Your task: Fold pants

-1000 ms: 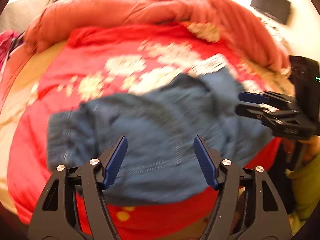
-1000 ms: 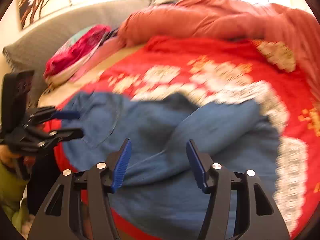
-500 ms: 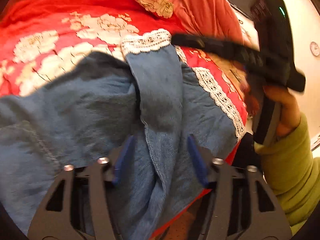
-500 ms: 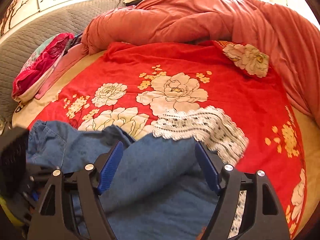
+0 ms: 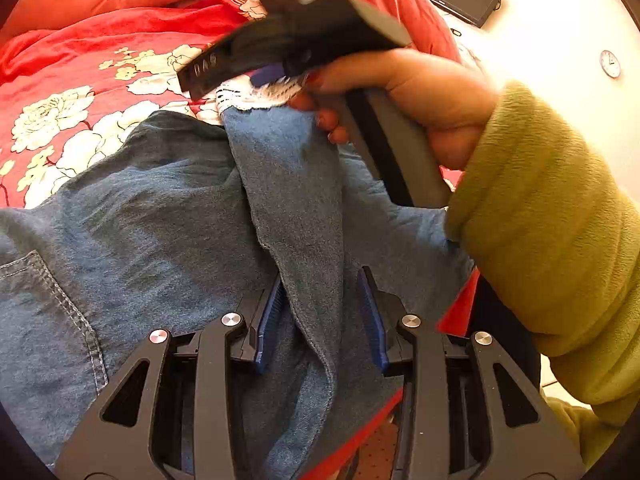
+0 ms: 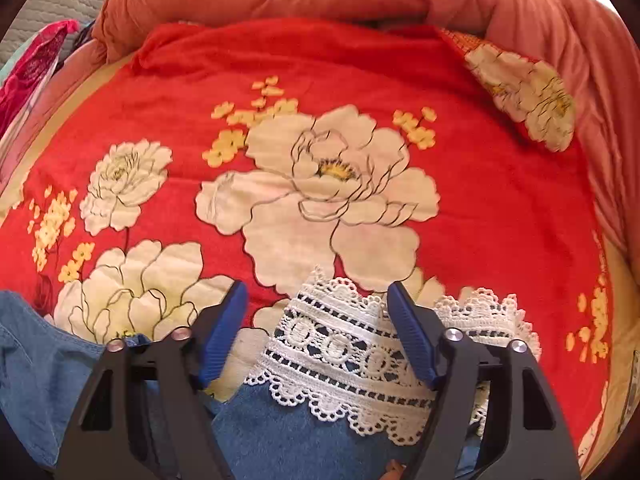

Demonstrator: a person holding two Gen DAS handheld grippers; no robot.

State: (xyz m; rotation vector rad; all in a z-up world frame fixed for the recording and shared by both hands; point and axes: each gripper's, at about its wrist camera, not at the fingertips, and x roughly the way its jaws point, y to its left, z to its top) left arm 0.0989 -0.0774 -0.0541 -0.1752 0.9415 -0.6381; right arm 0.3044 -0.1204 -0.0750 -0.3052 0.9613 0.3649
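Your left gripper (image 5: 320,316) has dropped onto the blue pants (image 5: 160,220), which lie crumpled along the near edge of the red floral bedspread (image 6: 360,80). Its jaws are closing around a raised fold of one leg; whether the pads already pinch it, you cannot tell. Your right gripper (image 6: 320,332) has swung out to the far lace cuff (image 6: 352,352), jaws closing with the lace between them, not yet gripped. With both ends secured, that leg looks ready to be pulled straight.
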